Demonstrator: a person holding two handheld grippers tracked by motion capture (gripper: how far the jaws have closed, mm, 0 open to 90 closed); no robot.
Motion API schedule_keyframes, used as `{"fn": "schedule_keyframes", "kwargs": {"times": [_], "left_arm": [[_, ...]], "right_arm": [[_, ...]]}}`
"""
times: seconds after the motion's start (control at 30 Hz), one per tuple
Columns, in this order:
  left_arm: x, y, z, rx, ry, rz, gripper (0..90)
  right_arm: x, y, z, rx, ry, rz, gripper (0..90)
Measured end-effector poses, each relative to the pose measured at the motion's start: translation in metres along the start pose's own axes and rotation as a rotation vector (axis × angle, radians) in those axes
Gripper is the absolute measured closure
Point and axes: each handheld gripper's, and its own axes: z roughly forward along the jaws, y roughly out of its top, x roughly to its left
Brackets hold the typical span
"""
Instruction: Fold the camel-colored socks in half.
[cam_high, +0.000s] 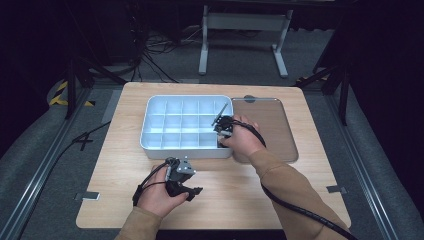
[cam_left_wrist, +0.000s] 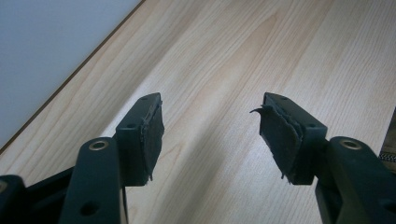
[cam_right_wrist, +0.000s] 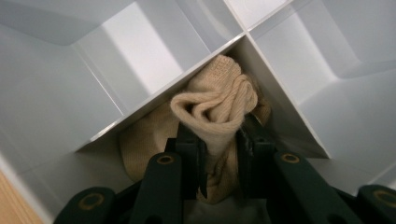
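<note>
A white divided organiser box (cam_high: 150, 125) stands on the wooden table (cam_high: 125, 200). My right gripper (cam_high: 222, 131) reaches down into its front right compartment. In the right gripper view, the gripper (cam_right_wrist: 219, 140) is shut on a bunched beige sock (cam_right_wrist: 215, 105). The sock's folded top bulges above the pads against the corner of the dividers (cam_right_wrist: 140, 56), and more of the sock lies on the compartment floor. My left gripper (cam_high: 192, 184) rests low on the table in front of the box. In the left gripper view, the gripper (cam_left_wrist: 210, 123) is open with only bare wood (cam_left_wrist: 224, 56) between the jaws.
A brown tray (cam_high: 272, 125) lies flat against the box's right side. The box's outer wall (cam_left_wrist: 46, 46) runs close along the left gripper's left. The other compartments look bare. Cables trail from both hands toward the table's front edge.
</note>
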Motion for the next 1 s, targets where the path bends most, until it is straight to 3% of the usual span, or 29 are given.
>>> {"fn": "schedule_keyframes", "kwargs": {"times": [0.07,0.13,0.27,0.6,0.63,0.73,1.0], "left_arm": [[0.000,0.000,-0.001,0.000,0.002,0.000,40.3],[0.001,0.000,-0.001,0.000,0.003,0.005,40.3],[0.000,0.001,-0.001,0.002,0.001,0.008,40.2],[0.001,0.002,0.000,0.002,0.003,0.016,40.1],[0.001,0.002,0.000,0.002,0.003,0.016,40.1],[0.000,0.003,0.001,0.000,-0.003,0.004,40.1],[-0.001,0.004,0.003,0.007,-0.006,0.014,40.1]], "right_arm": [[0.000,0.000,-0.001,-0.006,0.002,0.001,71.9],[0.002,-0.001,-0.005,-0.028,0.017,0.010,59.7],[0.004,-0.004,-0.013,-0.065,0.007,0.015,56.2],[-0.003,-0.020,-0.050,-0.246,0.024,0.050,54.6],[-0.003,-0.020,-0.050,-0.246,0.024,0.050,54.6],[-0.005,-0.029,-0.063,-0.323,0.023,0.057,53.5],[-0.005,-0.045,-0.084,-0.418,0.035,0.071,54.6]]}}
